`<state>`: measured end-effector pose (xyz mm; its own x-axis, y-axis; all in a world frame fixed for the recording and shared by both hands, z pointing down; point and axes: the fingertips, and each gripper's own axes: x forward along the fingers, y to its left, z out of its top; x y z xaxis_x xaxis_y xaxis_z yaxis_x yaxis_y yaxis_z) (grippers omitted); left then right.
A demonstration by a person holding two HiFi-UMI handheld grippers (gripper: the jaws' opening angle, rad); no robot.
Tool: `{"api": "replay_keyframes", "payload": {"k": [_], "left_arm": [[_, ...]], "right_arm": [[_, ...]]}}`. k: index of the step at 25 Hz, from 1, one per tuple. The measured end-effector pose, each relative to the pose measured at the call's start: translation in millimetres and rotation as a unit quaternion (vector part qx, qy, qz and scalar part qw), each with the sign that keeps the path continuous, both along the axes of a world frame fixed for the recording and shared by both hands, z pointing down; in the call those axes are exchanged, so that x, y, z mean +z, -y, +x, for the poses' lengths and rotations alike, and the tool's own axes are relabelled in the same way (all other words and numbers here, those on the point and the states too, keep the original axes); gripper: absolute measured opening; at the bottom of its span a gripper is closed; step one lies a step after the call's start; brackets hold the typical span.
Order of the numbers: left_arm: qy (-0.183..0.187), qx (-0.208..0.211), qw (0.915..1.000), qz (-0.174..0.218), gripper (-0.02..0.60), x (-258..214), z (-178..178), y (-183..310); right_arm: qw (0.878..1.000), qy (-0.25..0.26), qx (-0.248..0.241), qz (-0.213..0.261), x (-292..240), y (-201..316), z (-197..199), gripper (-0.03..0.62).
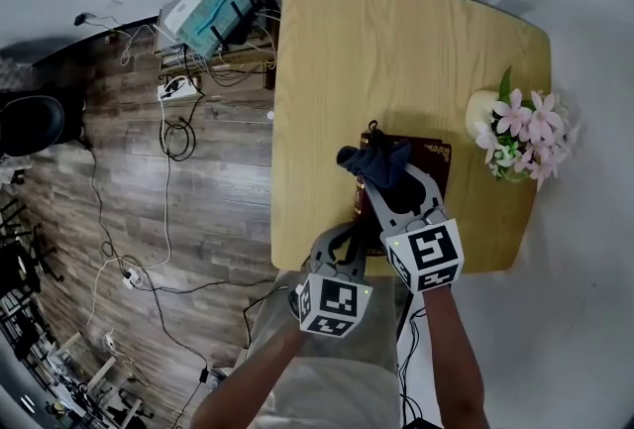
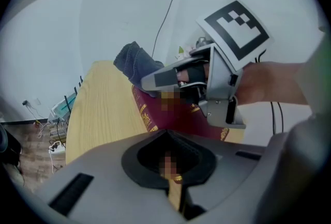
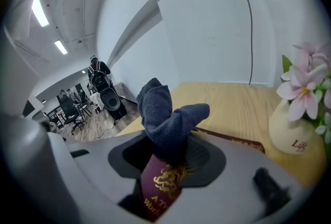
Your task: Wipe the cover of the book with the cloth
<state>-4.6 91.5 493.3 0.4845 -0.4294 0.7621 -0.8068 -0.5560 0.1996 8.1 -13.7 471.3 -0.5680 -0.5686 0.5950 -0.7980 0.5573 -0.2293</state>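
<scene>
Book [image 1: 428, 158] lies flat on the desk [image 1: 376, 51], near its front edge and just left of the vase [image 1: 482, 110] with pink flowers [image 1: 530, 130]. Cover is maroon with gold corner ornament. The right gripper view shows a gold crest and gold lettering on it, only partly readable.

Cloth [image 1: 381, 161] is dark blue terry, bunched into a lump, sitting on the left part of the cover.

Right gripper [image 1: 394, 177]: jaws pinched on the cloth, wad sticking up out of them, and the cover directly beneath. Can't tell how hard the cloth presses on the cover.

Left gripper [image 1: 355, 231]: at the book's near-left edge. Its own view shows the jaws closed on that edge, with maroon cover running out from them and a gold strip in the gap.

The two grippers are close together, left one nearer the person. Wood floor [image 1: 198, 179] left of the desk, with cables [image 1: 168, 135] on it.
</scene>
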Motion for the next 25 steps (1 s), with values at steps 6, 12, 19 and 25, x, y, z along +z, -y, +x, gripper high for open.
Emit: {"api": "replay_keyframes", "payload": {"k": [6,12,19,25], "left_arm": [[0.009,-0.014,0.9999,-0.004,0.006,-1,-2,-1],[0.000,-0.022,0.9997,-0.007,0.006,1,-2,-1],[-0.006,-0.021,0.9997,-0.010,0.006,2,-1,-1],[-0.014,-0.026,0.9995,-0.012,0.006,1,-2,-1]], "right_arm": [[1.000,-0.012,0.018,-0.004,0,-2,18,0.161],[0.999,-0.023,0.047,-0.005,5,-4,49,0.161],[0.995,-0.034,0.092,-0.008,8,-6,87,0.161],[0.992,-0.052,0.118,-0.008,10,-12,116,0.161]]}}
